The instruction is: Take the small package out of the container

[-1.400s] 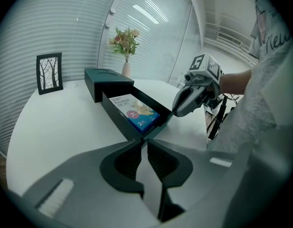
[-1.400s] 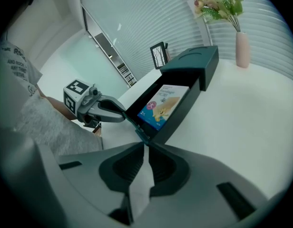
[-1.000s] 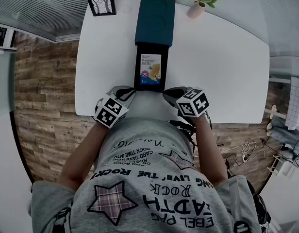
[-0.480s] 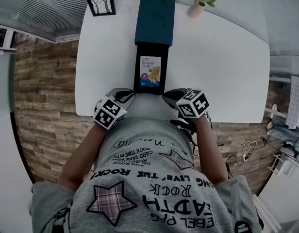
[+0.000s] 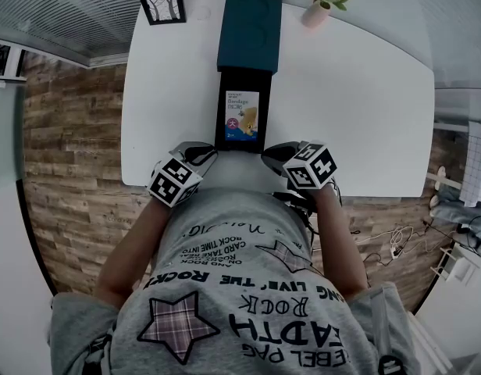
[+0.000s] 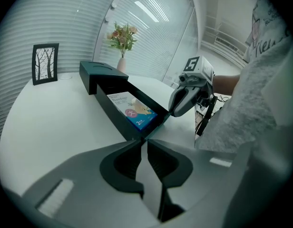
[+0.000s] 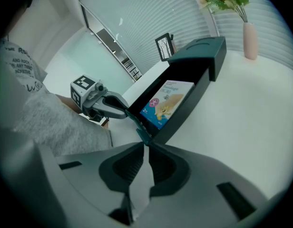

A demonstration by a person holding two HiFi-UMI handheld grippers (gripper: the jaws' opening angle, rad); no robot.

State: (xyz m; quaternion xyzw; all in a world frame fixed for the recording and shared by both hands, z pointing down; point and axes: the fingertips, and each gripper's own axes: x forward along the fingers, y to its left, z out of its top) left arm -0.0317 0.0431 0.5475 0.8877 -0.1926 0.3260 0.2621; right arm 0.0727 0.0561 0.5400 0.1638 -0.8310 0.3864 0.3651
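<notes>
Pinching container (image 5: pixel 244 78) corners, apparently, left gripper (image 6: pixel 142 142), right gripper (image 7: pixel 144 144) nearly closed, small package (image 5: pixel 242 116) just beyond

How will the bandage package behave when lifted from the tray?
The bandage package looks like a thin carton: probably light and stiff. Lying flat in the tray, it likely offers little edge to pinch; smooth printed face may slip.

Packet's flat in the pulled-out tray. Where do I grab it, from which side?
Take the packet by its near short edge, coming down from above at the near end of the tray. It lies flat, face up, with the tray's walls close along both long sides, so those look blocked. The left gripper and right gripper look pinched on that end; one must release first.
</notes>
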